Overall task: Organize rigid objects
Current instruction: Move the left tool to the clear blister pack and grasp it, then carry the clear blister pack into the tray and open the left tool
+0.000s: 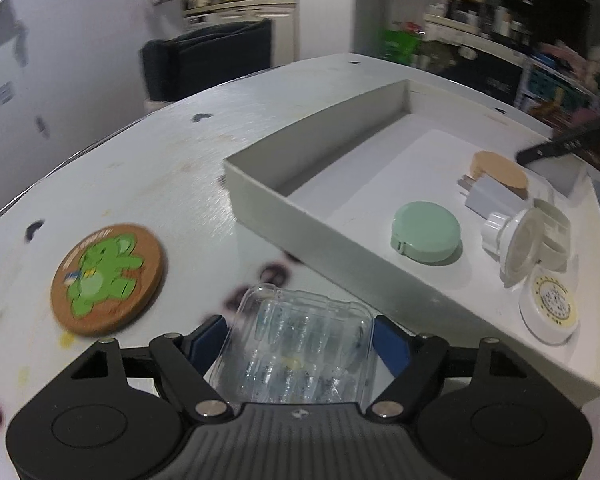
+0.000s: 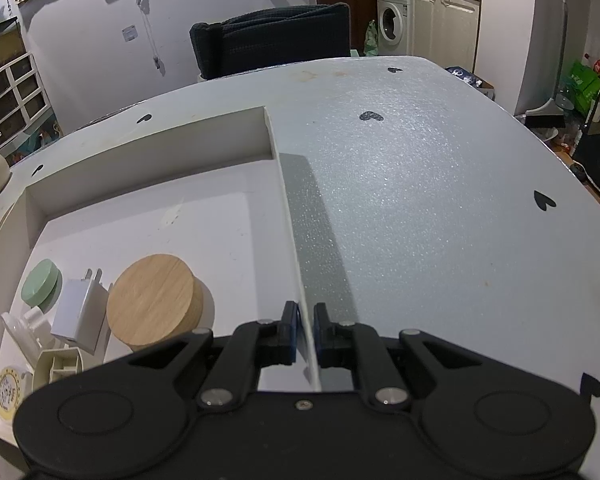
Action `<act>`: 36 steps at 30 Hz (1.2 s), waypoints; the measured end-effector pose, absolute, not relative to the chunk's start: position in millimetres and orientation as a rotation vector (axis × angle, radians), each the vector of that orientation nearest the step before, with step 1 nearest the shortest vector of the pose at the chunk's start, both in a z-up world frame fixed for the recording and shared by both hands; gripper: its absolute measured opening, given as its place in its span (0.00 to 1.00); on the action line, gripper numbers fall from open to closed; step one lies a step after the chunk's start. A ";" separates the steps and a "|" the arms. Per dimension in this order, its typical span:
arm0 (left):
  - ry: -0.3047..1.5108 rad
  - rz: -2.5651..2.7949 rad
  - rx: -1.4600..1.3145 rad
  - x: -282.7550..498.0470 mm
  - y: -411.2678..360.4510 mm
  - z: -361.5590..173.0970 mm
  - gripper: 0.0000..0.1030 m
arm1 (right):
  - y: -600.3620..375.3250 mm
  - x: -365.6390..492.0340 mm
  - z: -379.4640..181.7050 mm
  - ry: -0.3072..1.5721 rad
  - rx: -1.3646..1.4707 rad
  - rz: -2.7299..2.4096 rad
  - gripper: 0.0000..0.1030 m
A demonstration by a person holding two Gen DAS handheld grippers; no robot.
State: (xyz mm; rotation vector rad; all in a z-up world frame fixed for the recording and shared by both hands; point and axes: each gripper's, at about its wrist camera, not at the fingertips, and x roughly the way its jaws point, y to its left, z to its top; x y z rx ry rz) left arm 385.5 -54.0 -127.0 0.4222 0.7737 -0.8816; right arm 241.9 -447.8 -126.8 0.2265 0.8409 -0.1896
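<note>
My left gripper (image 1: 298,330) is shut on a clear plastic case (image 1: 296,344) and holds it just above the table, beside the near wall of the shallow white box (image 1: 260,192). In the box lie a mint green round case (image 1: 426,232), a white charger plug (image 1: 488,196), a round wooden lid (image 1: 500,172), a white lidded container (image 1: 528,240) and a round white disc (image 1: 550,312). A brown coaster with a green bear (image 1: 108,278) lies on the table to the left. My right gripper (image 2: 307,316) is shut on the box's right wall (image 2: 292,216).
The white table (image 2: 440,200) has small black heart marks. A dark chair (image 2: 276,40) stands behind its far edge. Shelves and clutter fill the room to the right in the left wrist view; a washing machine (image 2: 394,20) shows in the right wrist view.
</note>
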 end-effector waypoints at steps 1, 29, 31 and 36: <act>0.777 -0.862 0.414 382.5 -53.6 -126.9 0.77 | -447.8 241.3 -126.9 0.840 0.227 -0.190 0.10; 0.798 -0.440 0.155 319.1 -25.8 -92.0 0.77 | -446.2 235.8 -126.4 0.824 0.224 -0.201 0.10; 0.790 -0.443 0.142 310.4 -27.3 -83.3 0.77 | -445.8 235.5 -126.4 0.822 0.221 -0.201 0.10; 0.776 -0.461 0.097 295.2 -38.9 -60.2 0.77 | -446.3 235.4 -126.6 0.819 0.220 -0.199 0.10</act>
